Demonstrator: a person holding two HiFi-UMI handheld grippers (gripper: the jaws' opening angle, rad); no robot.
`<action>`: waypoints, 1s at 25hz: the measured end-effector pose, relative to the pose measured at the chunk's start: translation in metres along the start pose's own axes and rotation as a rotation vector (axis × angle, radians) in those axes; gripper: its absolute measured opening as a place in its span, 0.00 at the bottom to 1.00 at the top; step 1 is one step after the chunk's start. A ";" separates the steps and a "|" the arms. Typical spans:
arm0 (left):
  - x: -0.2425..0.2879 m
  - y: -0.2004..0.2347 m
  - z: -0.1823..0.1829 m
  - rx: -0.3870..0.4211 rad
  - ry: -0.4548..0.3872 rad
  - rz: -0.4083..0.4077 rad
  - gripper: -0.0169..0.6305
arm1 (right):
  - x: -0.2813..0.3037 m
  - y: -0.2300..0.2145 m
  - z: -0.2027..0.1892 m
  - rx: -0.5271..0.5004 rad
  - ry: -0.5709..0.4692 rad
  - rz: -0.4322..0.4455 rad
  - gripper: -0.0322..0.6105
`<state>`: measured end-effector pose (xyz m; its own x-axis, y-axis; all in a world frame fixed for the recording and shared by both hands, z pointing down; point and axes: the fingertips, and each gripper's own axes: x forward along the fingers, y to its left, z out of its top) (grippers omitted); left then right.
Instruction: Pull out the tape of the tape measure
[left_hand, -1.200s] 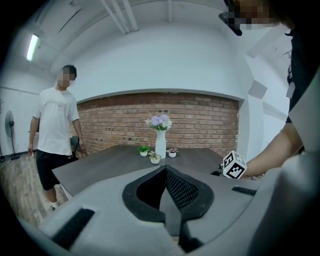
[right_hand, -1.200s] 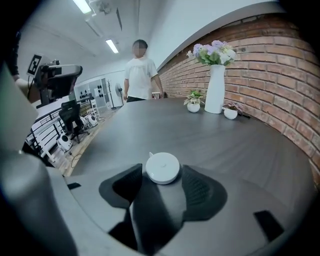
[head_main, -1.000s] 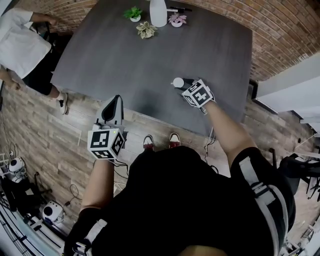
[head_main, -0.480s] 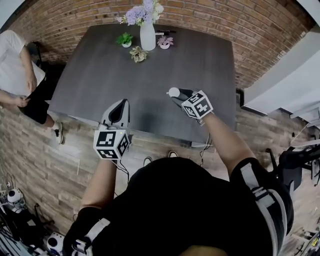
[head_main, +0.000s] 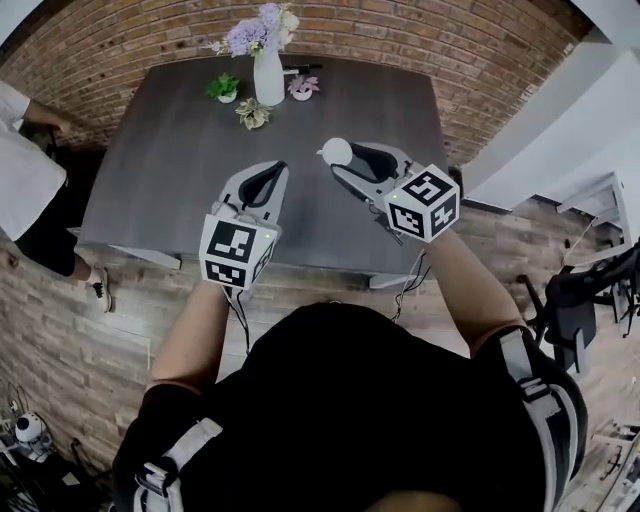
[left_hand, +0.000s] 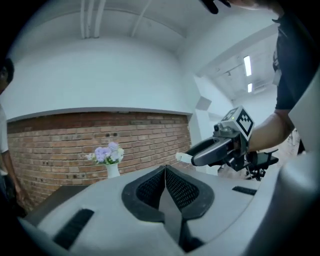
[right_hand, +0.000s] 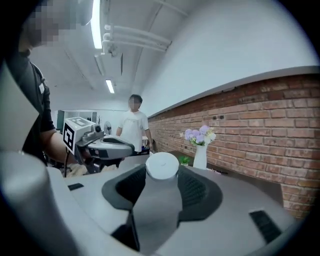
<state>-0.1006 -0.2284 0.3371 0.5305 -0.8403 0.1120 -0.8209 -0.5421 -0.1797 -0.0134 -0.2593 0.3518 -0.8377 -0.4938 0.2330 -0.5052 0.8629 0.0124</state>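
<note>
white tape measure (right_hand: 161, 165) in right gripper (right_hand: 162, 181)

table (head_main: 180, 170): matt dark wood | wall (head_main: 400, 30): rough brick | vase (head_main: 268, 80): glossy white | tape measure (head_main: 336, 152): smooth plastic

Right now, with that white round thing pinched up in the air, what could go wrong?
The right gripper, jaws just closed in, pinches the tape measure only near its tips, above the table; it might slip and drop. The left gripper is shut and empty, and no tape tab shows, so it may struggle to catch it.
</note>
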 end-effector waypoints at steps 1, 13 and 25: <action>0.003 -0.004 0.005 0.021 -0.007 -0.024 0.04 | -0.003 0.003 0.006 -0.010 -0.007 -0.001 0.36; 0.014 -0.026 0.040 0.075 -0.079 -0.182 0.14 | -0.018 0.028 0.036 -0.091 -0.031 0.025 0.36; 0.007 -0.046 0.040 0.145 -0.048 -0.261 0.16 | -0.019 0.038 0.035 -0.186 -0.003 0.072 0.36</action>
<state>-0.0508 -0.2088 0.3075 0.7319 -0.6695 0.1273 -0.6182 -0.7308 -0.2893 -0.0240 -0.2204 0.3139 -0.8709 -0.4306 0.2370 -0.3974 0.9006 0.1759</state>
